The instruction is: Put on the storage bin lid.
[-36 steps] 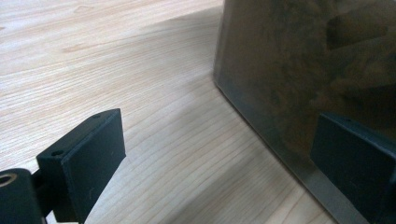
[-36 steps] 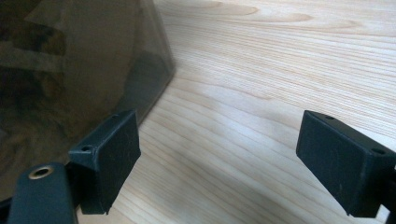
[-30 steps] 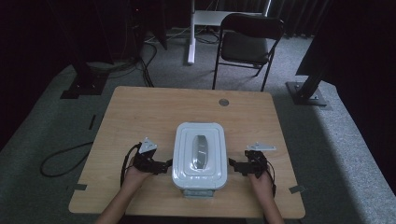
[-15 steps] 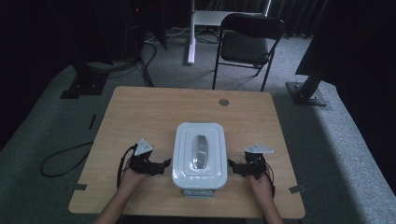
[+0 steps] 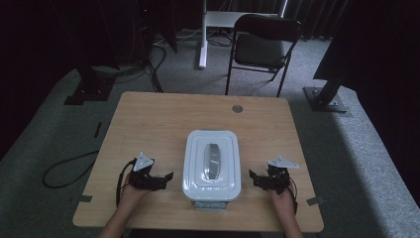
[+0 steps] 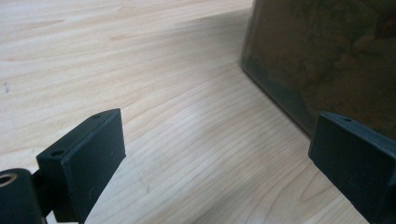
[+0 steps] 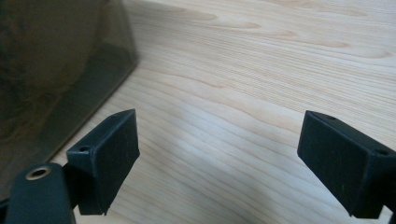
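Sitting near the front edge of the wooden counter [image 5: 148, 124], midway across it, is a lidded plastic storage box [image 5: 212, 163] with a white lid and a grey handle recessed along the lid's middle. In the gripper views its wall shows as dark, smoky translucent plastic [image 6: 327, 60], standing flat on the wood.

Flanking it, the left gripper [image 5: 166, 177] lies just beside the box's left wall, jaws spread wide and pointed at that wall without touching it; in the left gripper view one jaw sits in front of the box's lower edge. The right gripper [image 5: 253, 177] lies just beside the right wall, its jaws likewise wide apart with nothing between them but bare wood. Each is held by a hand [image 5: 130, 191] coming in from the near edge.

Beyond the counter's far edge stands a black folding chair [image 5: 262, 47] on grey carpet, and a round grommet [image 5: 237, 108] sits near the far edge.
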`<state>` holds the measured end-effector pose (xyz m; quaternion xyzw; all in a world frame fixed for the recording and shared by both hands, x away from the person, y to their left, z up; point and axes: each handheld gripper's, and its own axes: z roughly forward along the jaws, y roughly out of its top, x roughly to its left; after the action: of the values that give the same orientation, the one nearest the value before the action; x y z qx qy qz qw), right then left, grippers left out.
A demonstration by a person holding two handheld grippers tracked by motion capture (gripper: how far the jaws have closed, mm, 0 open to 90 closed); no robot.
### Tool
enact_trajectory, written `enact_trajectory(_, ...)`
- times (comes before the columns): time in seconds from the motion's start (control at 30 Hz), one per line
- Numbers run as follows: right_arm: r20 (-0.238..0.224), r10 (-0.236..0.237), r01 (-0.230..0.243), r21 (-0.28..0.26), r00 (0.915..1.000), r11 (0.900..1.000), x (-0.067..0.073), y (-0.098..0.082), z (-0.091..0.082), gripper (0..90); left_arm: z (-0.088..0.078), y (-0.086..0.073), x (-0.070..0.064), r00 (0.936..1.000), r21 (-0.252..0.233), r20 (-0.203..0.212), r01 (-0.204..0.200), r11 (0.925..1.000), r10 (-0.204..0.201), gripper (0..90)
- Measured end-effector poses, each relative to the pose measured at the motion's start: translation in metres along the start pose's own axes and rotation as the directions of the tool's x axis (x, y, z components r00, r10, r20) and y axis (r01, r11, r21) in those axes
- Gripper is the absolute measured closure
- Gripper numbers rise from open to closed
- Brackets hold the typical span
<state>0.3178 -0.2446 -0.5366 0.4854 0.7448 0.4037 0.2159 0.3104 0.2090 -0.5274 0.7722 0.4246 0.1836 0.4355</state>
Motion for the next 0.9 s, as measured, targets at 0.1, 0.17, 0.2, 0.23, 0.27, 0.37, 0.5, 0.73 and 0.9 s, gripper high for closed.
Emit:
enact_trajectory(0.1,0.042,0.020,-0.018,-0.033,0.9989,0.999,-0.005,-0.005,-0.006,11.8,-0.005,-0.006,0.006,0.9994,-0.016,-0.028,0.022,0.9996,-0.022,4.5)
enact_trajectory(0.17,0.065,0.024,-0.021,-0.043,0.9976,0.999,-0.007,-0.008,-0.010,11.8,-0.008,-0.009,0.009,0.9983,-0.013,-0.052,0.026,0.9996,-0.027,4.5)
enact_trajectory(0.2,0.065,0.024,-0.021,-0.043,0.9976,0.999,-0.007,-0.008,-0.010,11.8,-0.008,-0.009,0.009,0.9983,-0.013,-0.052,0.026,0.9996,-0.027,4.5)
enact_trajectory(0.23,0.076,0.034,-0.031,-0.050,0.9966,0.998,-0.011,-0.010,-0.013,11.7,-0.010,-0.011,0.012,0.9973,-0.016,-0.062,0.040,0.9991,-0.041,4.5)
enact_trajectory(0.27,0.076,0.034,-0.031,-0.050,0.9966,0.998,-0.011,-0.010,-0.013,11.7,-0.010,-0.011,0.012,0.9973,-0.016,-0.062,0.040,0.9991,-0.041,4.5)
enact_trajectory(0.37,0.105,0.050,-0.045,-0.048,0.9932,0.998,-0.018,-0.015,-0.017,11.0,-0.015,-0.017,0.019,0.9938,-0.008,-0.097,0.054,0.9985,-0.054,4.5)
enact_trajectory(0.5,0.118,0.053,-0.048,-0.050,0.9916,0.998,-0.021,-0.018,-0.020,11.0,-0.018,-0.021,0.023,0.9913,-0.008,-0.118,0.059,0.9982,-0.060,4.5)
enact_trajectory(0.73,0.152,0.070,-0.061,-0.061,0.9860,0.996,-0.031,-0.023,-0.025,11.0,-0.027,-0.028,0.030,0.9826,-0.025,-0.165,0.083,0.9962,-0.086,4.5)
enact_trajectory(0.9,0.187,0.086,-0.078,-0.051,0.9785,0.996,-0.035,-0.025,-0.026,11.0,-0.035,-0.034,0.036,0.9710,-0.035,-0.210,0.110,0.9933,-0.115,4.5)
